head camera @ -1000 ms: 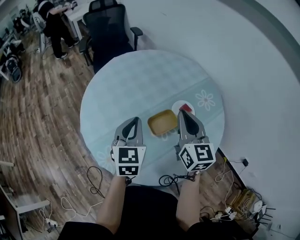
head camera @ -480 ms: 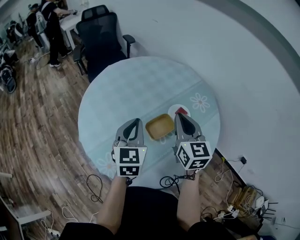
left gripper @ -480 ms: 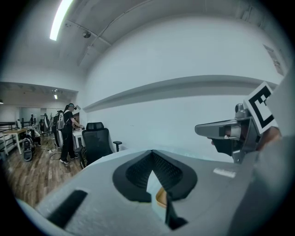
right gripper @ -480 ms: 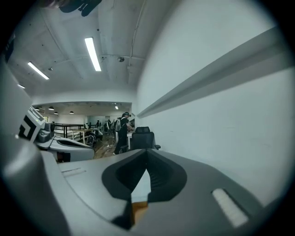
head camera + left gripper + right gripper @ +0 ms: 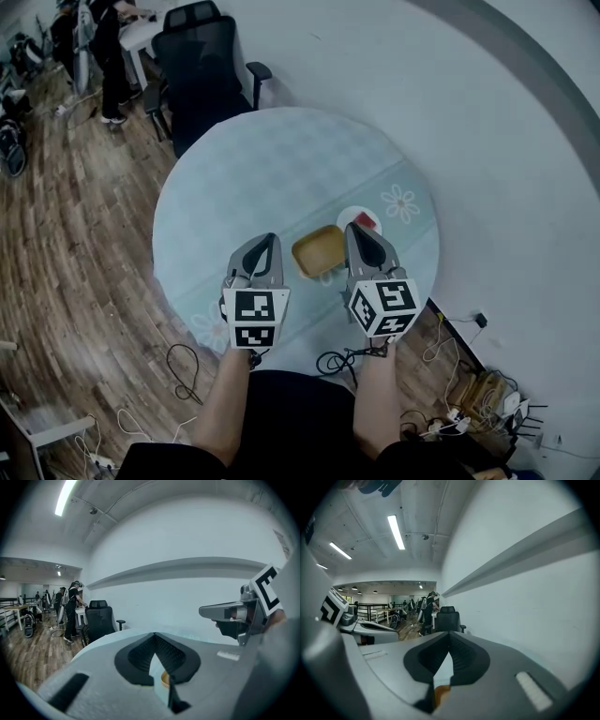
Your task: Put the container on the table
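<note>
A shallow yellow container (image 5: pixel 319 250) sits upright on the round table (image 5: pixel 281 159), which has a pale blue cloth. It lies between my two grippers, and neither touches it. My left gripper (image 5: pixel 271 240) hovers just left of it, jaws shut and empty. My right gripper (image 5: pixel 355 228) hovers just right of it, also shut and empty. Through the closed jaws, the left gripper view (image 5: pixel 154 637) shows a sliver of the container (image 5: pixel 164 679). The right gripper view (image 5: pixel 450 638) shows one too (image 5: pixel 440 693). A small white plate (image 5: pixel 360 221) with a red item lies beyond the right gripper.
A black office chair (image 5: pixel 204 70) stands at the table's far side. A person (image 5: pixel 103 47) stands at a desk at the far left. Cables (image 5: pixel 187 364) lie on the wood floor by the near table edge. A white wall (image 5: pixel 506 169) runs close on the right.
The head camera's view has drifted a little. Both grippers stay shut beside the container, which has not moved on the table.
</note>
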Demonstrator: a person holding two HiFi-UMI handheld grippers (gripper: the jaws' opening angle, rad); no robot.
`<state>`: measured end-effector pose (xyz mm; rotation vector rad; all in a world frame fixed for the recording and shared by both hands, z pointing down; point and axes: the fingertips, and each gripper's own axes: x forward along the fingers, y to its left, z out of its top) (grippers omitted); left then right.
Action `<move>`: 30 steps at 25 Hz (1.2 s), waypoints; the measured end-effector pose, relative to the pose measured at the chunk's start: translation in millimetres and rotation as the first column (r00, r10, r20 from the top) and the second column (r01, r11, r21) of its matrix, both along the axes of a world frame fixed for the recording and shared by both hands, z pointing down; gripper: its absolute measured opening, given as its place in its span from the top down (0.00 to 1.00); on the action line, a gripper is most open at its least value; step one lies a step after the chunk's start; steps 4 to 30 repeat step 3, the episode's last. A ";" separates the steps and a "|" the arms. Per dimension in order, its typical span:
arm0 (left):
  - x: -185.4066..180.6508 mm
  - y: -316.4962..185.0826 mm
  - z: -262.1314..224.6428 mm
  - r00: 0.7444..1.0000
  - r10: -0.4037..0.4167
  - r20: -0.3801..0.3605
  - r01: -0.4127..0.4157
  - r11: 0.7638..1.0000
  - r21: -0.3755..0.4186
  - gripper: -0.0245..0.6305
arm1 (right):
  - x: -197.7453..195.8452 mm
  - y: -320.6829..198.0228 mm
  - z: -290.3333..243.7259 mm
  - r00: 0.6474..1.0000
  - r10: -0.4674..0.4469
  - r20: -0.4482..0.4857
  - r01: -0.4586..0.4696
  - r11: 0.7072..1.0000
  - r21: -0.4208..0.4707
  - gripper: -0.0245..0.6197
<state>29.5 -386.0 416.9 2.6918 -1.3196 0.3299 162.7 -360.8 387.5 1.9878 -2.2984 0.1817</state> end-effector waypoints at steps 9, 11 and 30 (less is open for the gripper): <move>-3.0 -4.3 2.1 1.000 -0.002 -0.004 0.002 1.000 -0.006 0.96 | -1.8 -5.0 3.0 1.000 0.003 -0.008 -0.003 1.000 -0.010 0.95; -3.0 -4.3 2.1 1.000 -0.002 -0.004 0.002 1.000 -0.006 0.96 | -1.8 -5.0 3.0 1.000 0.003 -0.008 -0.003 1.000 -0.010 0.95; -3.0 -4.3 2.1 1.000 -0.002 -0.004 0.002 1.000 -0.006 0.96 | -1.8 -5.0 3.0 1.000 0.003 -0.008 -0.003 1.000 -0.010 0.95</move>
